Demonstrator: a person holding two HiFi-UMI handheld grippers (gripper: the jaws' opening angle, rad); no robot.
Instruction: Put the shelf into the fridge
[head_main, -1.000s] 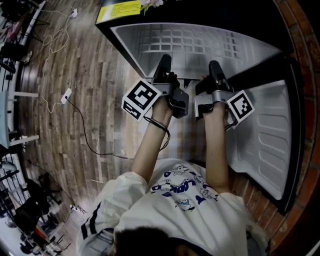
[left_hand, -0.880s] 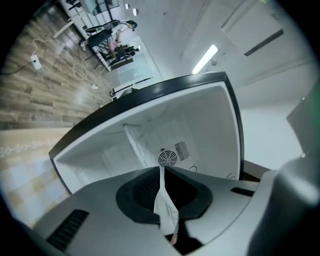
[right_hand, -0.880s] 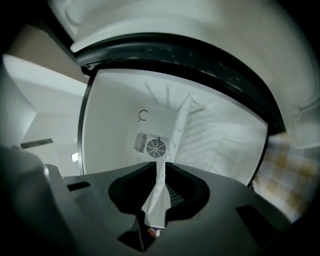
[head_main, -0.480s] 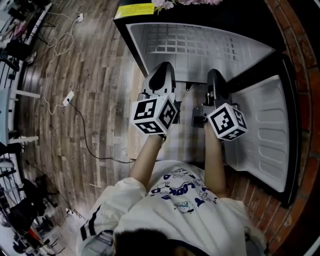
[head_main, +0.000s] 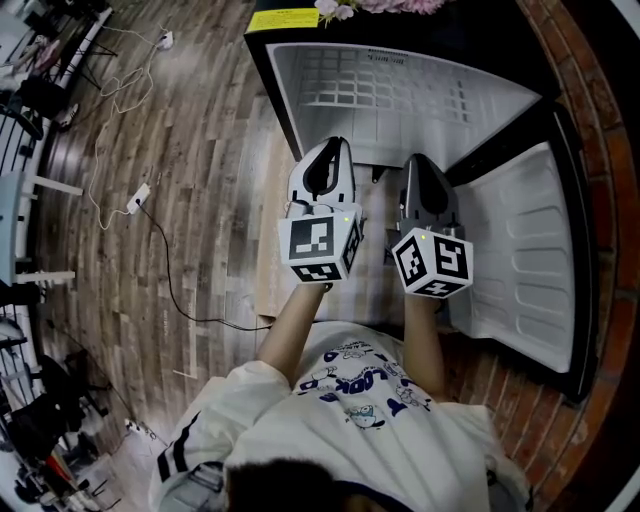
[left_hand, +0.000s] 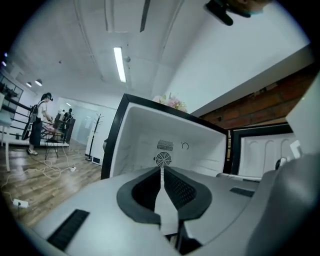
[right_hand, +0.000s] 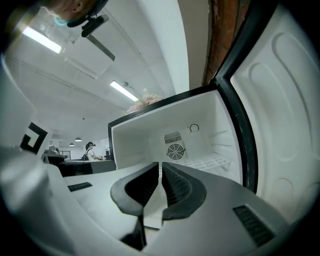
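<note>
Wrap-up stage, judging by the layout: nothing left to carry. Next probably calls for checking the seating or swinging the door (head_main: 520, 250) closed. Nearest, left tongs (head_main: 330, 152) and right tongs (head_main: 420, 165), raised side by side before the open fridge (head_main: 290, 90). Pinched down to a bare slit each, gripping nothing, touching nothing. Beyond, white grid shelf (head_main: 400, 85) lying inside the fridge cavity, well apart from both tongs. Rests low in the cavity; rail seating too small to judge.
</note>
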